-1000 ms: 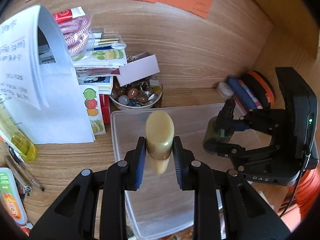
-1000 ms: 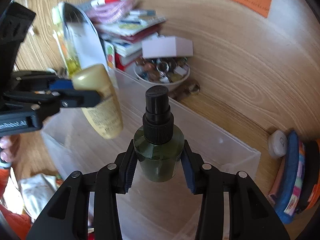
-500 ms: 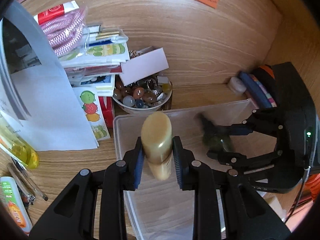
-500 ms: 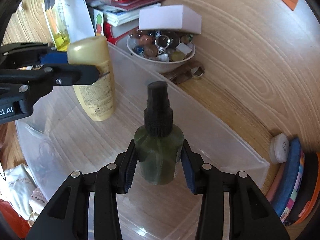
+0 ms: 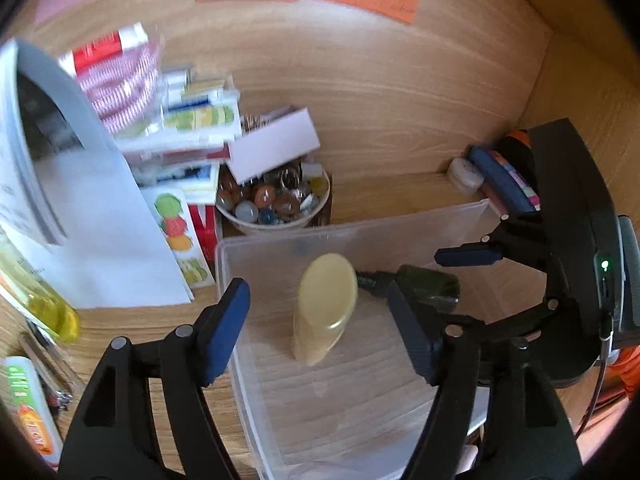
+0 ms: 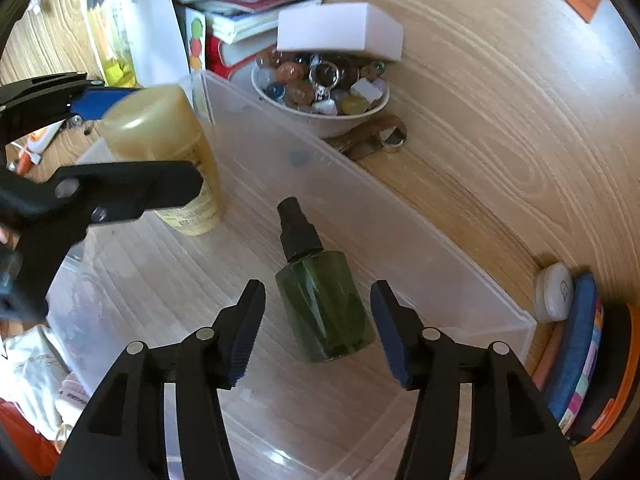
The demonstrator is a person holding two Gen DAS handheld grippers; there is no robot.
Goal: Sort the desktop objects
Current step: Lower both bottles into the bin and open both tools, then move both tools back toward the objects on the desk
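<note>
Yellow bottle (image 5: 325, 308): stands upright inside the clear plastic bin (image 5: 400, 224), between the left gripper's pads, touching neither.
Green spray bottle (image 6: 320, 304): in the same bin, tilted, free between the right gripper's pads.
Left gripper (image 5: 320, 320): jaws just opening, wide apart.
Right gripper (image 6: 318, 332): jaws just opening, off the bottle.
Bowl of beads (image 5: 276, 200): just behind the bin.

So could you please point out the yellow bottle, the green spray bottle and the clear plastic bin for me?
yellow bottle (image 5: 329, 284): left wrist view, on its rounded cap.
green spray bottle (image 6: 326, 312): right wrist view, on its green body.
clear plastic bin (image 6: 400, 216): right wrist view, on its far wall.
</note>
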